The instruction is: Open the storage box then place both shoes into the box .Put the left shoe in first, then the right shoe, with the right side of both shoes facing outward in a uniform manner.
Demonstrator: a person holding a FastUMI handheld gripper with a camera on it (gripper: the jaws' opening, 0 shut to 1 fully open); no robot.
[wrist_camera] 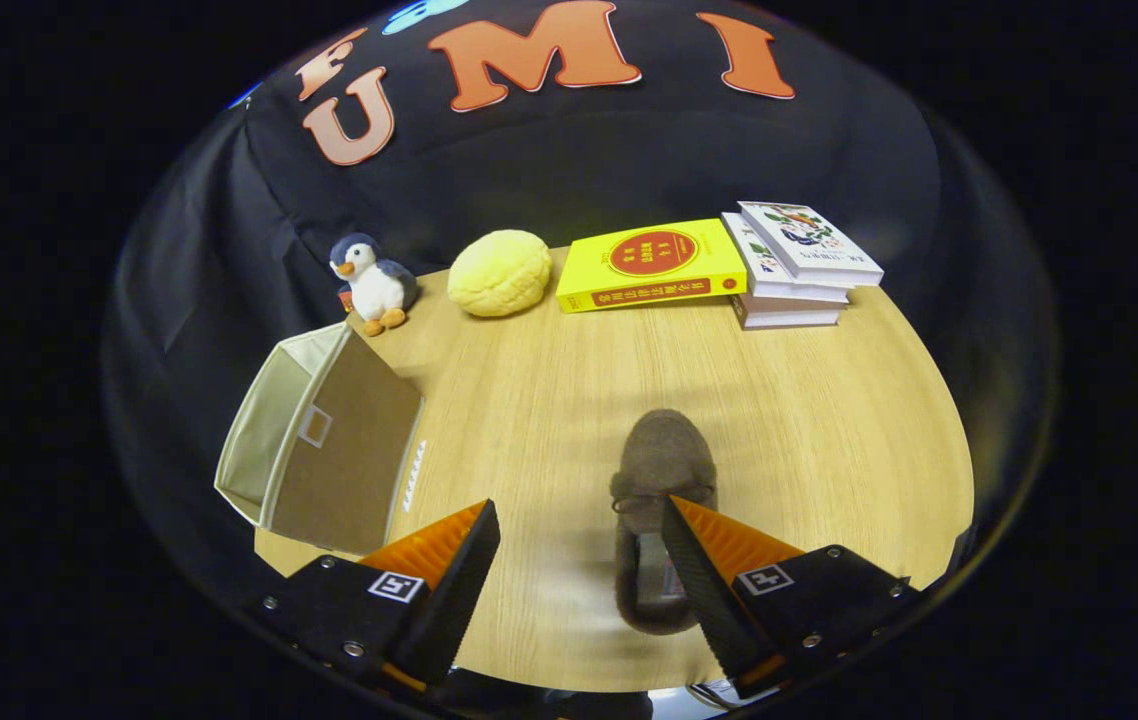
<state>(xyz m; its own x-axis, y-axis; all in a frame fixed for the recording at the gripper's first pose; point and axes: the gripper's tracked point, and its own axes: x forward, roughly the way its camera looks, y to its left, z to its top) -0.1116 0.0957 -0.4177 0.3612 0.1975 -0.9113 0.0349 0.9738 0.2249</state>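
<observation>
Fingers [664,520] spread, gripping nothing; gripper [579,520] above table [829,420]. One shoe [664,470], one open box [319,440], one penguin [372,282], one bun [500,272], four books [795,265].

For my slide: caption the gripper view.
Open gripper over a brown shoe on the table, storage box opened alongside.
</observation>
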